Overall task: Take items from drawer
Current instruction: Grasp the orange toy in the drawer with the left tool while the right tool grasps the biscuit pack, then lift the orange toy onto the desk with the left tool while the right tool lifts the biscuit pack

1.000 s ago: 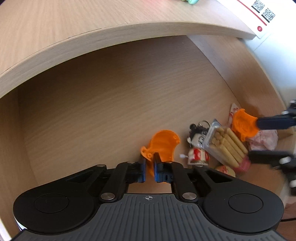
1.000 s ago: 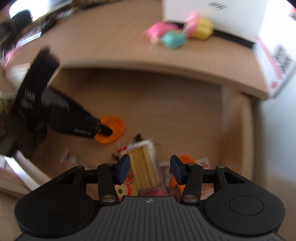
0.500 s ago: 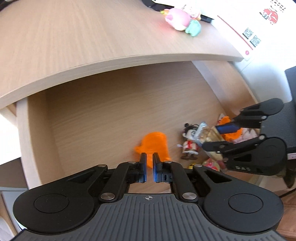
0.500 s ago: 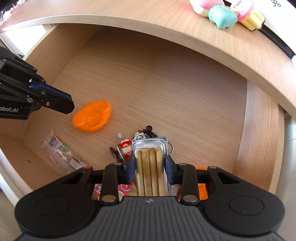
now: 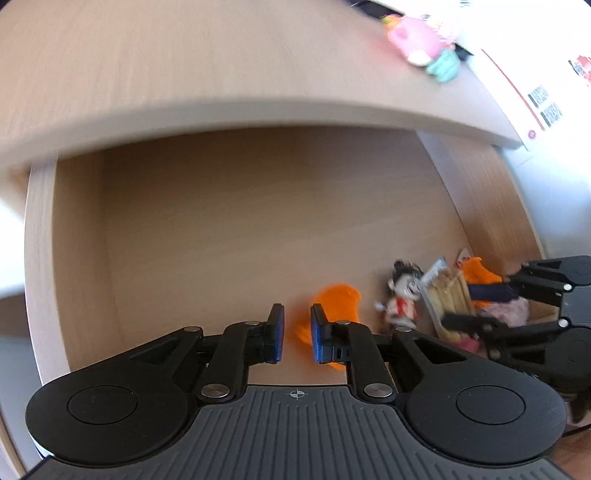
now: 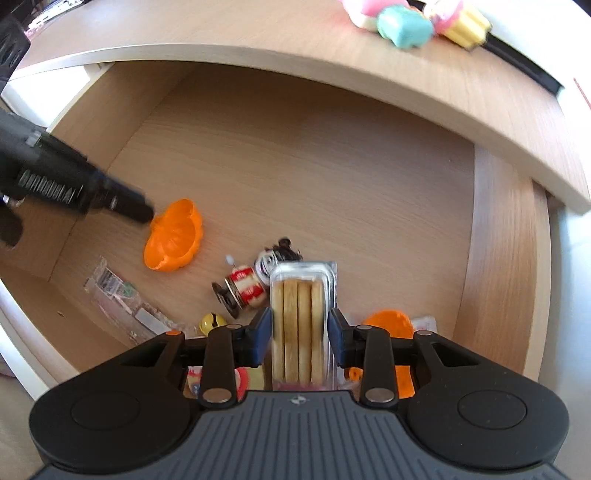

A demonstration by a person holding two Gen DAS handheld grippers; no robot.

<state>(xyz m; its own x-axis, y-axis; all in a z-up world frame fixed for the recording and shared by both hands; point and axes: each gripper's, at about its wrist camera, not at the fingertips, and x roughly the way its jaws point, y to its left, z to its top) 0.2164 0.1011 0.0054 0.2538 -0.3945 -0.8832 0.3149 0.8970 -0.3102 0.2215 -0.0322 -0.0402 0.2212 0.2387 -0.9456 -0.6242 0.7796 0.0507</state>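
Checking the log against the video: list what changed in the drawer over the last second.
The left gripper had been shut on the orange shell; its jaws have just opened, and the shell lies free on the drawer floor. The right gripper closed on the clear biscuit pack. The doll keychain, the yellow bell and the desk-top toys stayed put.

no legible text, blurred codes on white box [image 5: 543, 103]

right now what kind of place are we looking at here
Most likely a home or office desk with its drawer pulled open. The wooden desktop carries small squishy toys, and the drawer holds odds and ends: an orange shell, a wind-up figure and a pack of biscuits.
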